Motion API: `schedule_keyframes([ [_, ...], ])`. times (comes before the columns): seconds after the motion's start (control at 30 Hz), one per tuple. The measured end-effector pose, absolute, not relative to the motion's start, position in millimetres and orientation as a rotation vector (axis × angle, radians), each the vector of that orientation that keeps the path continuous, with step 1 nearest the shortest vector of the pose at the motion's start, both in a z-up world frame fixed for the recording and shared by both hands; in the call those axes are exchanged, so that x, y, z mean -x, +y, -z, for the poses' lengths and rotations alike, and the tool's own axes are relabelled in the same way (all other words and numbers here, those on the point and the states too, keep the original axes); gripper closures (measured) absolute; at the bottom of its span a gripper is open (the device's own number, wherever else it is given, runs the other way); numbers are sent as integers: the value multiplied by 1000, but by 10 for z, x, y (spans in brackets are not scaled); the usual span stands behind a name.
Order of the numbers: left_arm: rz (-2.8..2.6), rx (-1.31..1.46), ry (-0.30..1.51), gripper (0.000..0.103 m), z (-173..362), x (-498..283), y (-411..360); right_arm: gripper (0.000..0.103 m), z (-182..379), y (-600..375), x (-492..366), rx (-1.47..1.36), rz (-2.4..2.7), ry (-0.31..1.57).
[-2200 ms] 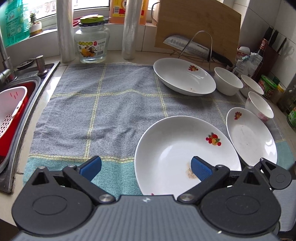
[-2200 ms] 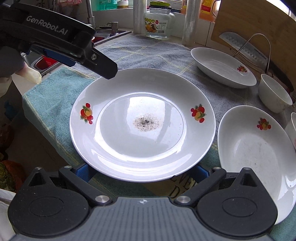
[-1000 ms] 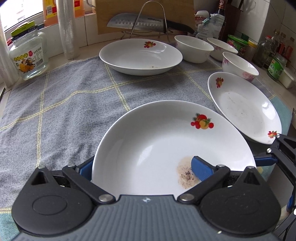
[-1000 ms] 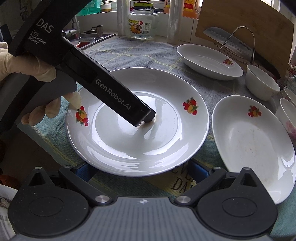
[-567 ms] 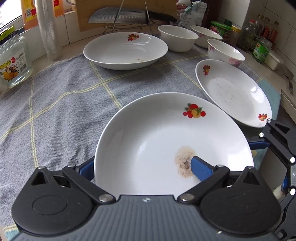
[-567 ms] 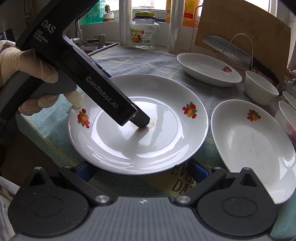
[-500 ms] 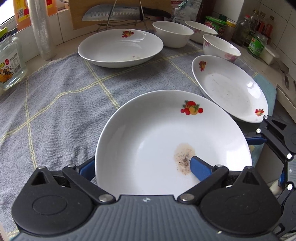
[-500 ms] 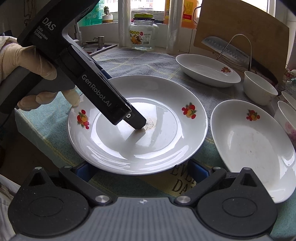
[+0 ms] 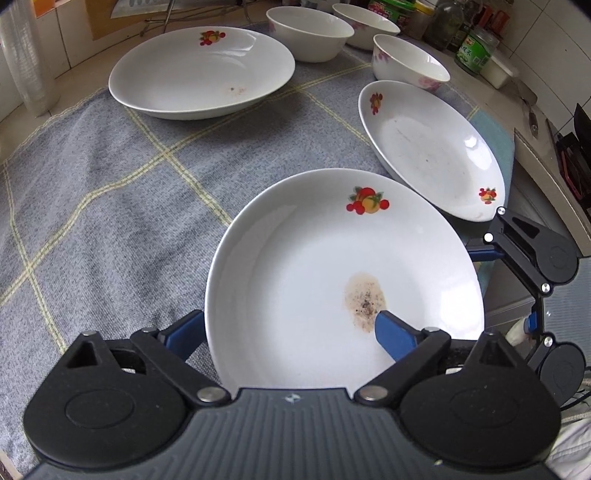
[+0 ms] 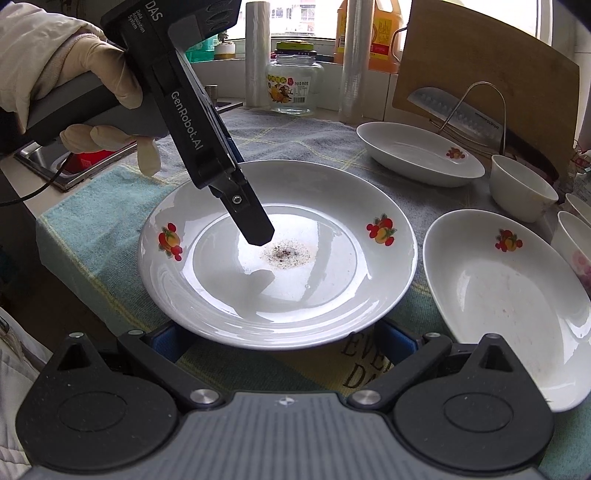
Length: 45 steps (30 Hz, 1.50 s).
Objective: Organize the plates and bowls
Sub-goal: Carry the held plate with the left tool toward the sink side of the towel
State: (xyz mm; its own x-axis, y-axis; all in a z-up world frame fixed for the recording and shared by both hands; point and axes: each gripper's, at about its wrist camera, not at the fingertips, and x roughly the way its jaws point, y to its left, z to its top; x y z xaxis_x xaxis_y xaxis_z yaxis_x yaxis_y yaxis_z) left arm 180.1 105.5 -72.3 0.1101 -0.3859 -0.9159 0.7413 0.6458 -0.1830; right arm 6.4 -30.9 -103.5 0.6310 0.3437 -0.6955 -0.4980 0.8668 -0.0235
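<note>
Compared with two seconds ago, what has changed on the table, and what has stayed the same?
The left gripper came in from the towel's edge over the near plate; one finger now sits inside the plate, the other outside its rim, and the jaws are closing around the rim. The right gripper kept its place at the plate's near edge. The other plates, bowls and towel stayed put.

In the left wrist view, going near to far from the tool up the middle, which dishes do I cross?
Left tool, jaws closing around the rim of the crumb-stained plate → bare grey checked towel → deep plate with a fruit motif → plain white bowl behind it.
</note>
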Motion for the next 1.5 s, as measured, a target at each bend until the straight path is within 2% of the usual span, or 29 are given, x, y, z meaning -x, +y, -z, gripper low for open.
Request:
schedule_keyframes([
  [0.23, 856, -358, 1207, 16, 692, -1850, 1085, 0, 1029, -304, -93, 232, -502, 753],
  [0.3, 861, -354, 1208, 24, 676, -1857, 1093, 0, 1029, -304, -99, 234, -507, 753],
  [0.37, 875, -338, 1219, 28, 666, -1877, 1099, 0, 1023, -295, -108, 239, -509, 757],
  [1.07, 897, -338, 1202, 28, 647, -1895, 1136, 0, 945, -208, -184, 243, -516, 784],
  [1.5, 839, -265, 1135, 28, 514, -1988, 1605, 0, 777, 27, -435, 279, -554, 760],
])
